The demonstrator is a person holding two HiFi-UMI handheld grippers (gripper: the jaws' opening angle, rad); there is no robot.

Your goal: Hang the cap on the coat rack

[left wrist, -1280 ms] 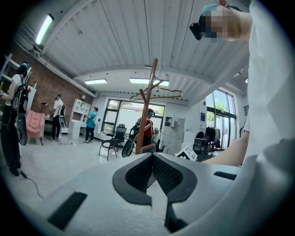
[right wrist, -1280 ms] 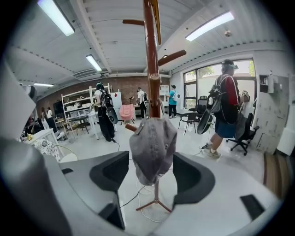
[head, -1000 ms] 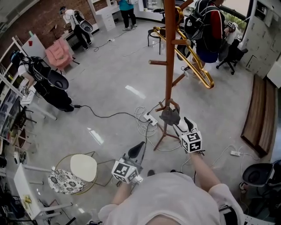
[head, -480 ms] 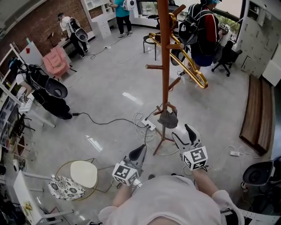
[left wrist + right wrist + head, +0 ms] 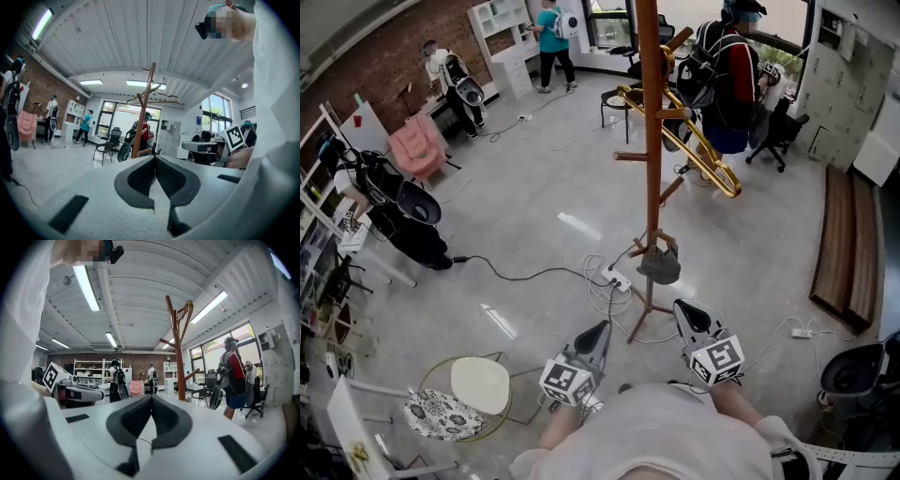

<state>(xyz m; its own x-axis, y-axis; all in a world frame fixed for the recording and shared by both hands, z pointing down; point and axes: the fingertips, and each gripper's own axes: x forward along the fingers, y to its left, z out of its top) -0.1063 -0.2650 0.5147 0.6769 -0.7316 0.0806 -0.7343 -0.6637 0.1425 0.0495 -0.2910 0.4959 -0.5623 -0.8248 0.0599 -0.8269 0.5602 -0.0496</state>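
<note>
Our right gripper [image 5: 682, 309] has pulled back from the cap [image 5: 660, 266] to the lower centre of the frame, and its jaws have just closed on nothing. The cap hangs alone on a low peg of the coat rack [image 5: 652, 141], mid-frame. Our left gripper [image 5: 600, 328] has its jaws together, empty. We judge the hanging done.

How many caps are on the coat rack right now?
1. A dark cap hangs on a low peg of the coat rack, just above its feet. The other pegs that show in the head view are bare, but the pole may hide more.
</note>
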